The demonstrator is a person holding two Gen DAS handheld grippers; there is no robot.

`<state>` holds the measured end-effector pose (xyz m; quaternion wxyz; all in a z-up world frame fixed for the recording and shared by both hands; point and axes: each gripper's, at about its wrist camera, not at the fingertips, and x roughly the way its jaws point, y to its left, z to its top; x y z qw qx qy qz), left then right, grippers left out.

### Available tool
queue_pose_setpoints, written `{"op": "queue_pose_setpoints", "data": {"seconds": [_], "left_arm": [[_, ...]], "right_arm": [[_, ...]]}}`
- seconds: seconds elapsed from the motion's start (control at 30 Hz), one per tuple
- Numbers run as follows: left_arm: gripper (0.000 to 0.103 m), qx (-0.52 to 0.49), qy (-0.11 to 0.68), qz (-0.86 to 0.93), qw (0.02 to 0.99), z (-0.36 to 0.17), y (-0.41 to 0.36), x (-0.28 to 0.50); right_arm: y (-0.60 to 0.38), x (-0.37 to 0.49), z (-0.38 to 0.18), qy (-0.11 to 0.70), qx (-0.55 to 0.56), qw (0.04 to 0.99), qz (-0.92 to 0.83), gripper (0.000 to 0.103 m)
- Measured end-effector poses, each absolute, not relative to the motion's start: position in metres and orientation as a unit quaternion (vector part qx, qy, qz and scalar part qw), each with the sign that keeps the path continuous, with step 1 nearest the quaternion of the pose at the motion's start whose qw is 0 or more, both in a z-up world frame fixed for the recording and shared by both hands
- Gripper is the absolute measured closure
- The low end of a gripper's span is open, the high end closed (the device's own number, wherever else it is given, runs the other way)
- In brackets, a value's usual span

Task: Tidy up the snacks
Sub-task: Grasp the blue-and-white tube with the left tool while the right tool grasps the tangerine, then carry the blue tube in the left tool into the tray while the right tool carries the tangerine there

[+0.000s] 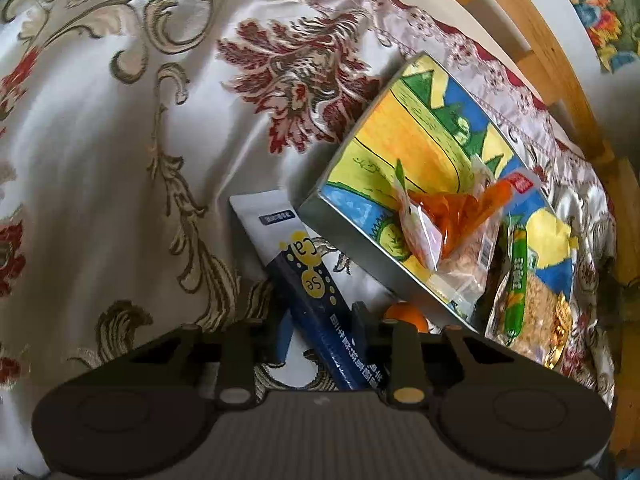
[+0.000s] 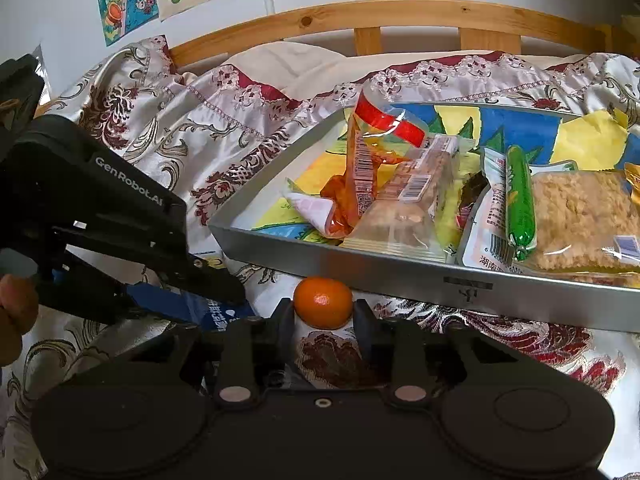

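A blue and white stick sachet [image 1: 308, 276] lies on the bedspread, and its lower end runs between the fingers of my left gripper [image 1: 322, 330], which is shut on it. In the right wrist view that left gripper [image 2: 224, 304] comes in from the left, pinching the sachet [image 2: 218, 314]. A small tangerine [image 2: 323, 302] sits on the cloth just in front of the silver tray [image 2: 360, 272]; my right gripper [image 2: 324, 314] is shut on it, one finger on each side. The tangerine [image 1: 406, 314] peeks out beside the tray [image 1: 348, 236] in the left wrist view.
The tray is lined with a colourful drawing and holds an orange wrapper [image 2: 360, 184], a clear-wrapped cake [image 2: 404, 208], a green sausage [image 2: 520, 204] and a crisp cake pack [image 2: 580, 216]. Wooden headboard [image 2: 400, 12] behind. A person's hand [image 2: 12, 308] at left.
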<state>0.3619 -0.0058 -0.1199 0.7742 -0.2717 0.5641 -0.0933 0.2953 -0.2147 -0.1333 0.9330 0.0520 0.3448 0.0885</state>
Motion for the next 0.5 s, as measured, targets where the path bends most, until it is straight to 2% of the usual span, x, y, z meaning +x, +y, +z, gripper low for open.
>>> {"op": "queue_pose_setpoints", "data": {"seconds": [0.2,0.37,0.5], "left_arm": [[0.080,-0.272,0.558,-0.064,0.782,-0.112,-0.002,0.351],[0.093,-0.263,0.543,-0.065,0.795,-0.095,0.001,0.342],[0.095,-0.261,0.526,-0.070,0.806,-0.081,0.003,0.336]], "right_arm": [[-0.215,0.286,-0.127,0.337,0.042,0.937,0.077,0.070],[-0.219,0.269,-0.114,0.328,0.044,0.941,0.066,0.070],[-0.224,0.255,-0.098,0.311,0.050,0.947,0.056,0.070]]}}
